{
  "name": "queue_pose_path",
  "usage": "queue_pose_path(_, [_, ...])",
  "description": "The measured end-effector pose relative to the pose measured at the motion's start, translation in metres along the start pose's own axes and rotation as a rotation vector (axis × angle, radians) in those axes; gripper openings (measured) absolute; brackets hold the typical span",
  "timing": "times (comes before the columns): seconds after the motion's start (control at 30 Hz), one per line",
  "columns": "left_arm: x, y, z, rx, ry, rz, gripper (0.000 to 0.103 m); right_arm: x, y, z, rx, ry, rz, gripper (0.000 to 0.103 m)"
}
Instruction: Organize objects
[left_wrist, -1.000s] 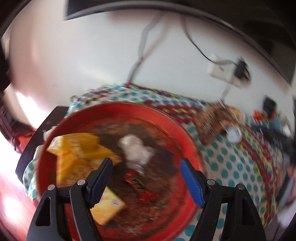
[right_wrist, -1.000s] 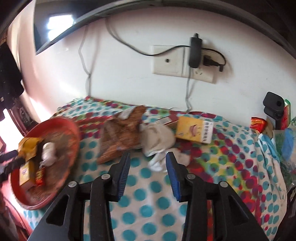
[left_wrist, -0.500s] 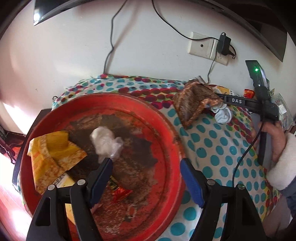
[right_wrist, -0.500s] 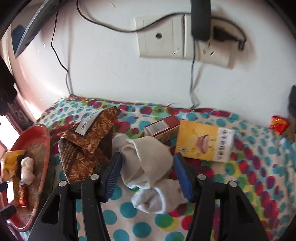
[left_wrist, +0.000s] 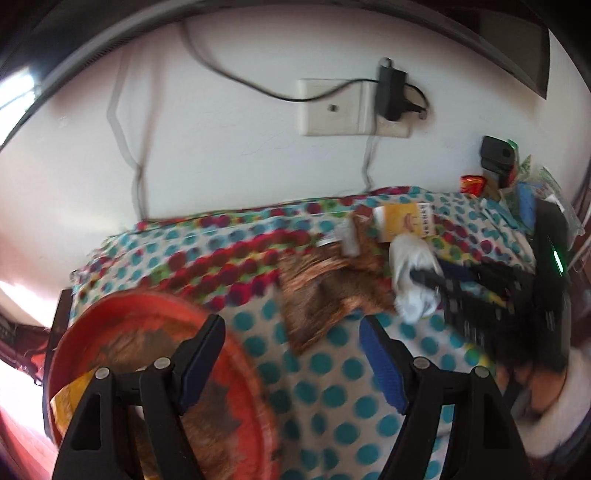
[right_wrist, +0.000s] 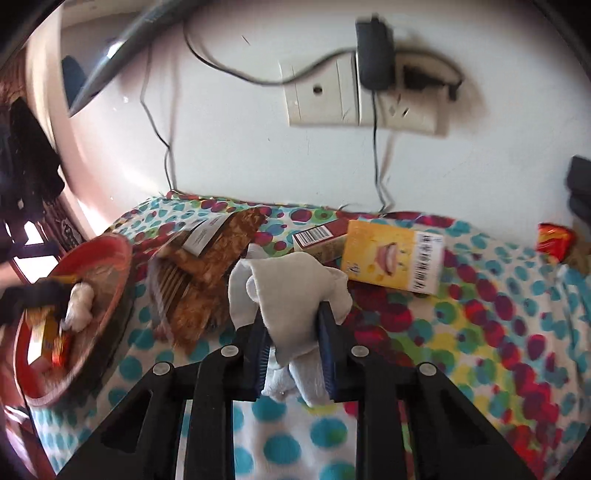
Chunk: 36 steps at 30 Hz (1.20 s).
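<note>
Socks, a pale bundle (right_wrist: 291, 295) of them, are the thing in hand: the right gripper (right_wrist: 291, 354) is clenched on the lower part of the bundle, both blue pads pressed into the fabric, while the upper part bulges free above the fingers. From the left wrist view the same white bundle (left_wrist: 410, 273) shows at the right of the table with the dark right tool against it. Whether it is lifted off the spotted tablecloth (right_wrist: 480, 332) or merely pinched on it cannot be told for sure.

The step looks like the pick-up of the socks, judged as just secured. The next move probably calls for raising the bundle clear of the clutter around it and carrying it left toward the red tray (right_wrist: 110, 258); soft cloth can sag or slip, so a firm pinch and a slow lift would help.

The left gripper (left_wrist: 291, 354) is released, its fingers spread wide and holding nothing, hovering over the near right rim of the red tray (left_wrist: 147, 299).

Just left of the socks lies a crumpled brown wrapper (right_wrist: 207, 280) with a white label. Just beyond them, to the right, sit a small dark red carton (right_wrist: 317, 240) and a yellow box (right_wrist: 391, 258) with a barcode, the two touching. A red snack packet (right_wrist: 554, 240) lies far right by the wall.

The tray, at the left edge of the table, holds a white crumpled wad (right_wrist: 79, 306), a yellow packet (right_wrist: 44, 332) and a small red wrapper (right_wrist: 59, 350); blur hides any finer detail.
</note>
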<state>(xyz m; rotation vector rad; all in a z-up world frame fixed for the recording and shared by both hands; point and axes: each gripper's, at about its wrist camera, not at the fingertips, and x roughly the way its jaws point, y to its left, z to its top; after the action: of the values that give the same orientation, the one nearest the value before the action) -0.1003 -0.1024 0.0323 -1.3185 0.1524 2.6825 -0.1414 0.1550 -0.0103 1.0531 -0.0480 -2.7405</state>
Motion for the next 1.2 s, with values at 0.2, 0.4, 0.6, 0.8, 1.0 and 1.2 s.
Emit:
queue_pose_path(0.2, [0.036,-0.035,0.036,0.074,0.083,0.066,0.078,-0.032,0.001,-0.033,-0.05,-0.023,0.005,0.022])
queue_pose_path(0.4, [0.077,-0.066,0.057,0.156,0.183,0.205,0.078,-0.036,-0.007,-0.049,-0.031,-0.034,0.048,0.022])
queue_pose_path(0.6, [0.107,-0.06,0.058,0.114,0.181,0.269,0.084,-0.036,0.001,-0.048,-0.054,-0.04,0.048,0.022])
queue_pose_path(0.8, [0.121,-0.048,0.041,0.063,0.13,0.229,0.085,-0.034,0.002,-0.048,-0.064,-0.031,0.034,0.022])
queue_pose_path(1.0, [0.116,-0.037,0.034,0.006,0.108,0.146,0.083,-0.033,0.002,-0.048,-0.067,-0.025,0.026,0.023])
queue_pose_path(1.2, [0.109,-0.014,0.028,-0.137,0.136,0.055,0.055,-0.034,-0.002,-0.047,-0.047,-0.019,0.027,0.025])
